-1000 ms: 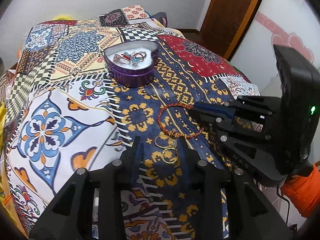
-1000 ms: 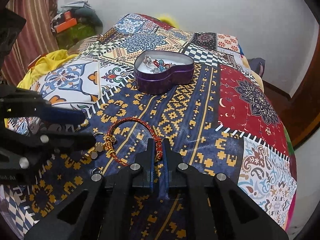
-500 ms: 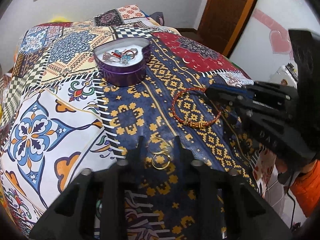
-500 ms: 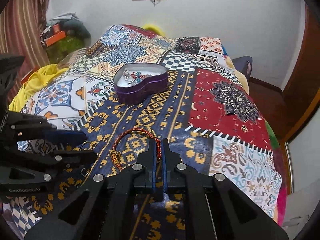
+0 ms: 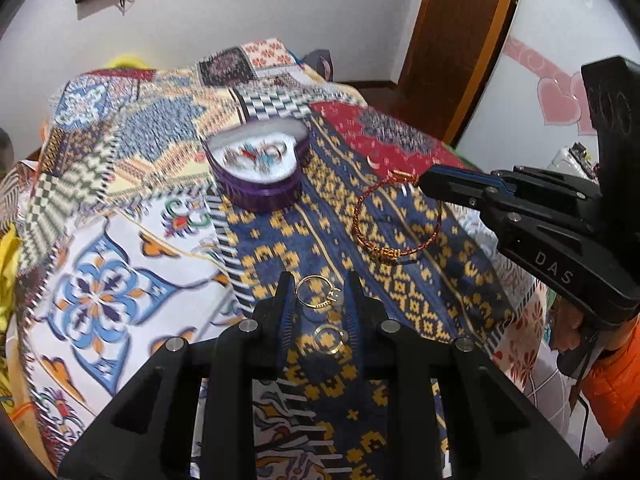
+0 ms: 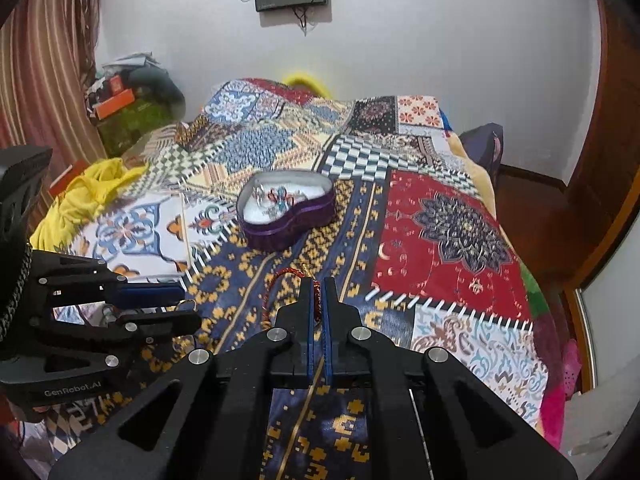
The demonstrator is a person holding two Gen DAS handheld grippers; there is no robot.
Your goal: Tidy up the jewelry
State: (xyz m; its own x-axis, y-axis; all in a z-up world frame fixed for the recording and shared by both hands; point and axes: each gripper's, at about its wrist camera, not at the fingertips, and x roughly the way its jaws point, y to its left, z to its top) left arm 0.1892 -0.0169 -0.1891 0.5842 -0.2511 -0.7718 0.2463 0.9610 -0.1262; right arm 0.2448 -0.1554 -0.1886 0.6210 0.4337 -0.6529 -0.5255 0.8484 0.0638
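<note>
Pinching the red braided cord bracelet (image 5: 394, 216) by its rim, the right gripper (image 6: 319, 286) held it clear of the patchwork bedspread (image 6: 440, 224), short of the purple heart-shaped tin (image 6: 286, 210), while the left gripper (image 5: 320, 292) stood open around two gold rings (image 5: 320, 294).

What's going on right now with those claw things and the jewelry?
Right hand-held gripper shut on red bracelet. Left hand-held gripper open around gold rings. Purple heart box ahead, path unobstructed.
</note>
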